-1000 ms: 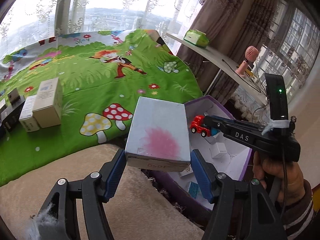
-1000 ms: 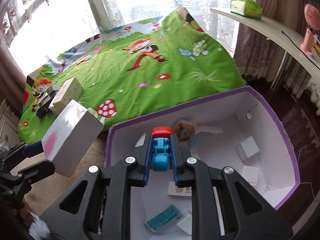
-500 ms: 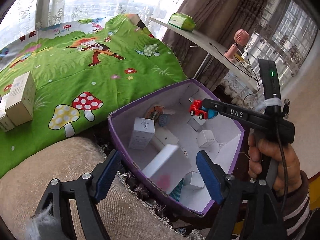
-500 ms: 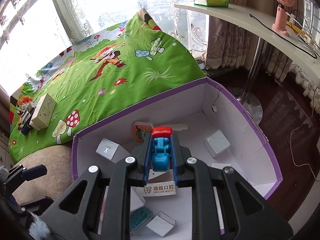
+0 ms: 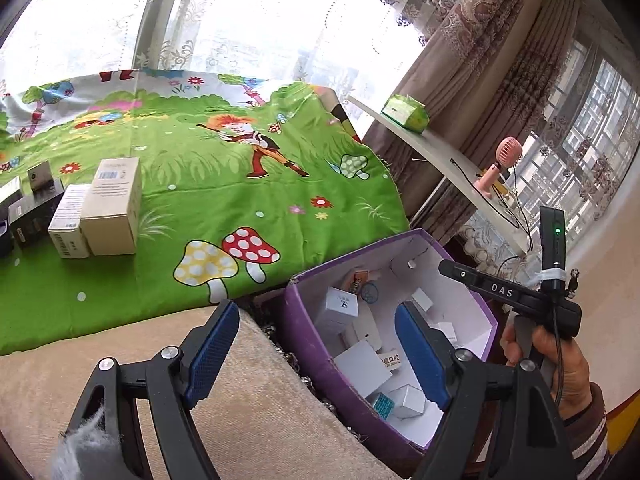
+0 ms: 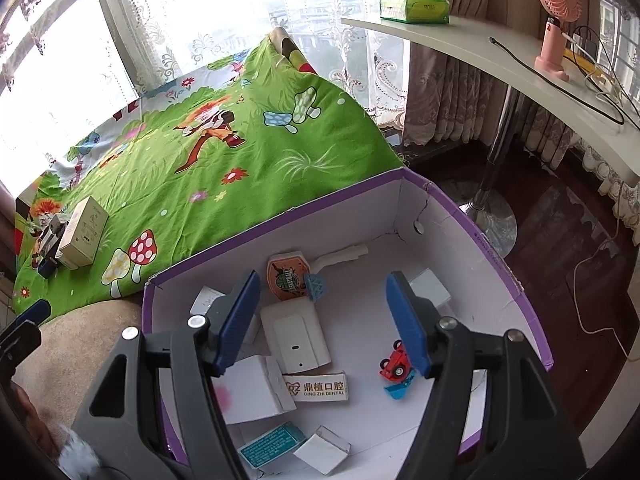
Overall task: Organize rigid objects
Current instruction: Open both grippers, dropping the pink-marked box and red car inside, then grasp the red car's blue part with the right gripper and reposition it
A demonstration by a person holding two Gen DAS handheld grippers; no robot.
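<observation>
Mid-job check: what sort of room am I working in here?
Likely a home bedroom or living room: a cartoon bedsheet over a soft surface, lace curtains at big windows, and a pink desk fan on a shelf.

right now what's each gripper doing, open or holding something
left gripper: open, holding nothing.
right gripper: open, holding nothing; the red toy truck lies in the purple box.

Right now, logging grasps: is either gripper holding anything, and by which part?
Nothing is held. The left gripper and right gripper are both open; the toy truck lies in the purple box.
</observation>
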